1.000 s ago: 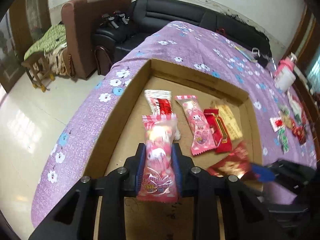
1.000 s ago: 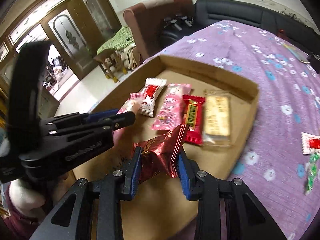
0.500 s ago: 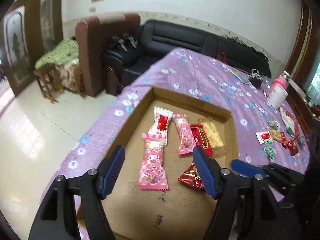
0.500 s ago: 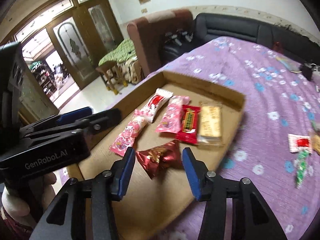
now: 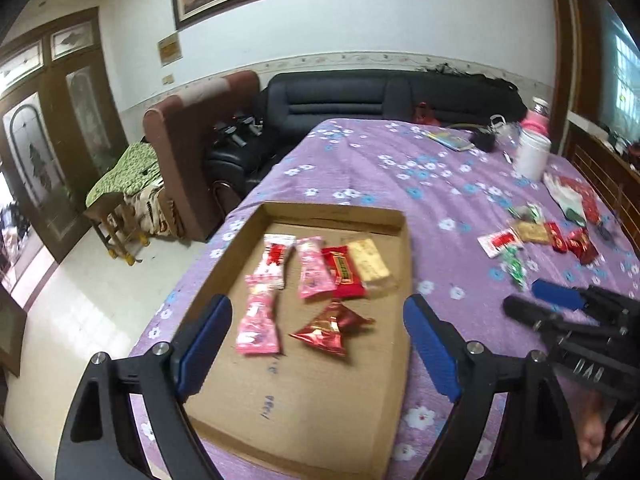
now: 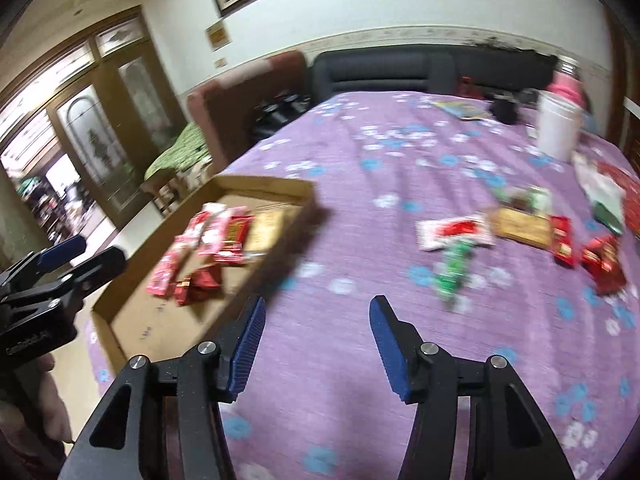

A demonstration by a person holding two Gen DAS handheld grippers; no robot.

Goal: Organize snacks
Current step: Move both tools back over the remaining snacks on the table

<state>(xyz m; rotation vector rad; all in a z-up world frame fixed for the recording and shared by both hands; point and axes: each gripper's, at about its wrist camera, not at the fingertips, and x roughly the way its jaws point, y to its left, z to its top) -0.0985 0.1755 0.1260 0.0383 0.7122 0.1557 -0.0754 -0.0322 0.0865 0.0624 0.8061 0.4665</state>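
Snacks (image 5: 316, 292): six pink, red, yellow packets flat in tray (image 5: 396, 240).

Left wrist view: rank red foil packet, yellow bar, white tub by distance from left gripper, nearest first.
From the left gripper, whose jaws are opening with nothing between them:
1. Red foil packet, near part of the cardboard tray, just ahead.
2. Yellow bar, right end of the tray's row.
3. White tub, far right on the purple cloth.

Black claw (image 5: 316, 344) frames, blue ribbed pads, silver screws.
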